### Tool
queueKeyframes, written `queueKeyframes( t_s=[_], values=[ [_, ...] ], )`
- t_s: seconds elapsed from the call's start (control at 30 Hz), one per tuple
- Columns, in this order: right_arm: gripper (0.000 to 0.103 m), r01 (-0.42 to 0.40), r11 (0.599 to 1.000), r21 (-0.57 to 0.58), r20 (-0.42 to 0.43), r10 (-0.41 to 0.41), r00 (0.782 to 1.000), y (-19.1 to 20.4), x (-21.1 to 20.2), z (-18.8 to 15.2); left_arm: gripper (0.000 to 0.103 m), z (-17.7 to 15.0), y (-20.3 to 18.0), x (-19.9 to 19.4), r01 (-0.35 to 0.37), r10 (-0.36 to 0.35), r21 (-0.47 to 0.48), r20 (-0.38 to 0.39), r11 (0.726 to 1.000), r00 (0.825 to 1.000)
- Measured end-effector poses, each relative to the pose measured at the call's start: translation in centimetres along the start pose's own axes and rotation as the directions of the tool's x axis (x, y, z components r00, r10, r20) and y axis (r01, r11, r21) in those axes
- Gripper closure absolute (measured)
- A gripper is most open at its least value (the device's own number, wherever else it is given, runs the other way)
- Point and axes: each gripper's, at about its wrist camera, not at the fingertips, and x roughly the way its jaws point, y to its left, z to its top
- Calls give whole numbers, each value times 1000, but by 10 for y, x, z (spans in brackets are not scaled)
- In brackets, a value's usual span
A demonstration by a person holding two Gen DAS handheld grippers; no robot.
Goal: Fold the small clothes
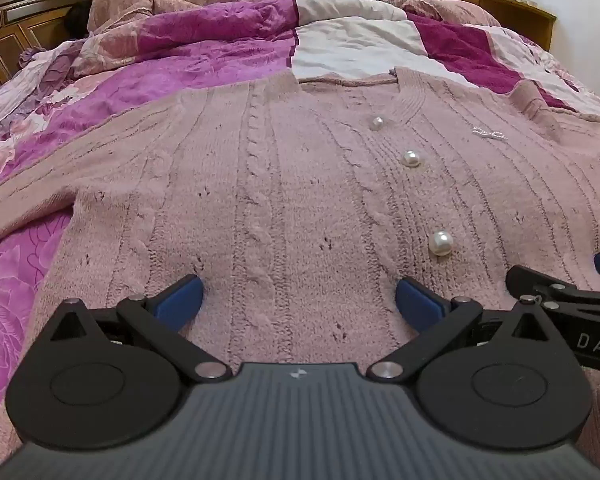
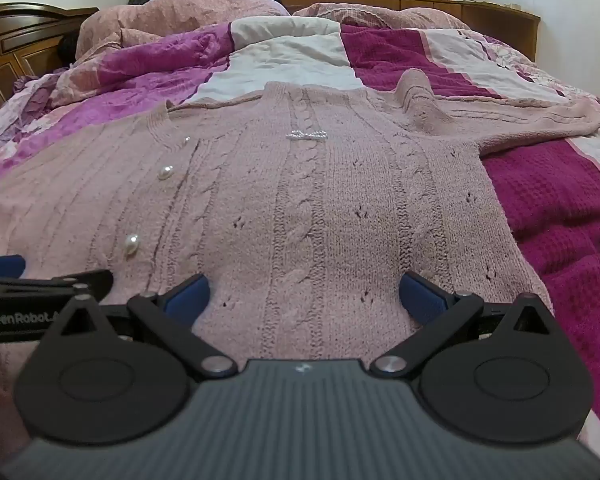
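Both tongs spread wide, holding nothing. Pink cardigan [image 1: 300, 184] lies flat on the bed, buttoned, directly ahead of my left gripper [image 1: 299, 300] and right gripper [image 2: 304, 296]; hem nearest, long axis running away toward the collar. Both equally close. Sleeves out sideways.

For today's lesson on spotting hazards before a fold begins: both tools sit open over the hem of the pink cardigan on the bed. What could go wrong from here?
1. The pearl buttons stand proud of the knit; a fold pressed over them may bulge or slip.
2. The cardigan has small open holes in its weave, so a fingertip could snag there.
3. The quilt underneath is soft and rumpled, so the left tool or right tool might pinch bedding along with the hem.
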Motion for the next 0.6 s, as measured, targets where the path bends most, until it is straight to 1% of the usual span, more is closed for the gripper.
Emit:
queueKeyframes(
  t_s=[0.3,0.6],
  values=[
    [0,0,1000,-1,8,0,1000,0,0,-1,0,4,2,1,0,0,2,-1,1000,1000],
    [0,1,1000,-3,12,-1,1000,0,-1,-1,0,0,0,-2,-3,3,1,13,1000,1000]
  ],
)
